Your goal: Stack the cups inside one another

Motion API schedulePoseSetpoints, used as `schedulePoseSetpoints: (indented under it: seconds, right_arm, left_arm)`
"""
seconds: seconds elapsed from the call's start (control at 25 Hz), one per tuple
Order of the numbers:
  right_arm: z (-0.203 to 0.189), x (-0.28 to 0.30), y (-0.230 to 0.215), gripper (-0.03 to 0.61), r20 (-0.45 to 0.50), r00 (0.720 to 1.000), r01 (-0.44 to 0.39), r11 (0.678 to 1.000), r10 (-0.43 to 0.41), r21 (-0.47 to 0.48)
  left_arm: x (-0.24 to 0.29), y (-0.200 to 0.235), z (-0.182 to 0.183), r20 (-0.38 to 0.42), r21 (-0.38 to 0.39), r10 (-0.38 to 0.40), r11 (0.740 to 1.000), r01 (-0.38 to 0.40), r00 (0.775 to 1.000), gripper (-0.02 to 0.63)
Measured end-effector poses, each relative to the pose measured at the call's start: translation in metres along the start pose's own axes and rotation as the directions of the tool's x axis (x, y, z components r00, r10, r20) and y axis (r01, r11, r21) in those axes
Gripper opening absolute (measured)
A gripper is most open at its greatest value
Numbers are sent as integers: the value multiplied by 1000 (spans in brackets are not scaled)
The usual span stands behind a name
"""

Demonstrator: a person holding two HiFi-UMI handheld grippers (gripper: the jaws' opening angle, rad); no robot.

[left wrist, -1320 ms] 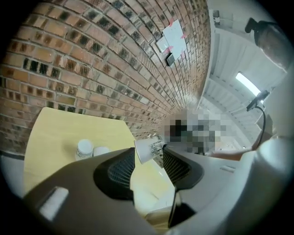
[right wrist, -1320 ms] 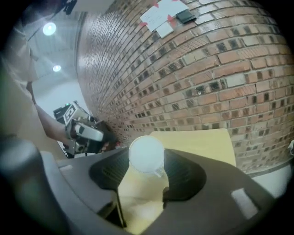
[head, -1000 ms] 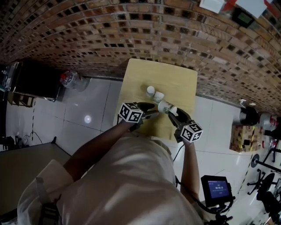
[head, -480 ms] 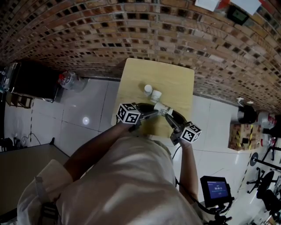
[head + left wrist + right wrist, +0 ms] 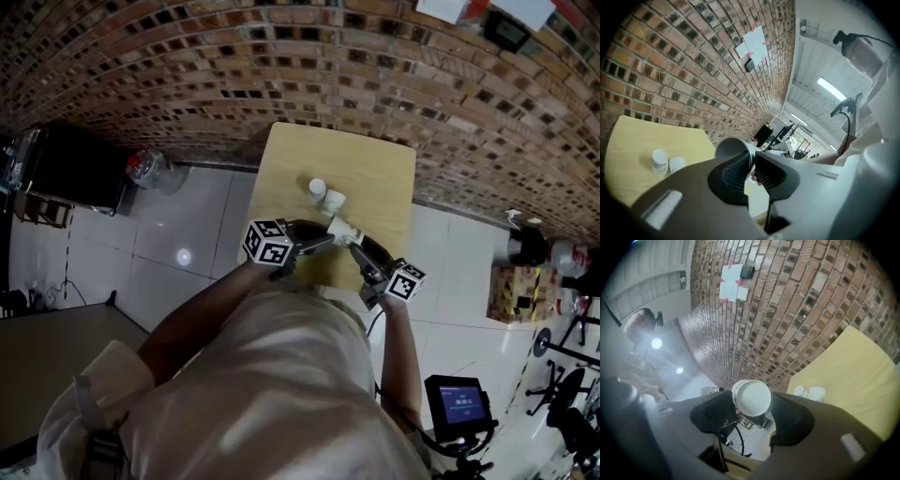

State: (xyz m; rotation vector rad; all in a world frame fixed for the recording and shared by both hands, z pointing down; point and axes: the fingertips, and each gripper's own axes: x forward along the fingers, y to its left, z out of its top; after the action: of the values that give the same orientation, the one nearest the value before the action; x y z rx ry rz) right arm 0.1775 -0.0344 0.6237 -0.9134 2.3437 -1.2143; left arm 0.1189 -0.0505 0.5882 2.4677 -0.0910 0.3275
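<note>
A white cup (image 5: 341,228) hangs above the yellow table (image 5: 375,178), between my two grippers. My right gripper (image 5: 354,240) is shut on it; in the right gripper view the cup's round base (image 5: 751,397) faces the camera between the pads. My left gripper (image 5: 328,234) comes in from the left with its jaws closing, and the cup's wall (image 5: 732,146) sits pinched between its ribbed pads (image 5: 736,169). Two more white cups stand side by side on the table, one (image 5: 317,188) to the left of the other (image 5: 335,200). They also show in the left gripper view (image 5: 659,161).
A brick wall (image 5: 281,75) runs along the table's far edge. Pale floor tiles (image 5: 187,234) lie to the left of the table, with a dark cabinet (image 5: 75,173) beyond. On the right stand boxes and equipment (image 5: 525,272).
The left jaws have closed from wide apart onto the held cup's wall. The cup and both grippers have shifted a little to the left, and the right gripper has rolled.
</note>
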Motion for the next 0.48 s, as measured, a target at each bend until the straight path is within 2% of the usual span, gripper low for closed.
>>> schedulePoseSetpoints:
  seconds: [0.08,0.28,0.48]
  right_arm:
    - [-2,2,-3,265,2,1000,7,1000,-8,21]
    - [-10,8,-11,270,-10,1000,20,999,-20,42]
    - [-18,11,-23,270,-19,998,56,998,-55,39]
  left_arm:
    - [-1,-2,0,-11,29,6,1000,-6,1000,38]
    - [-7,-2,-2,-35,73,16,997,-13,999,35]
    - [-13,8,-8,-71,98,74,993,-67,995,35]
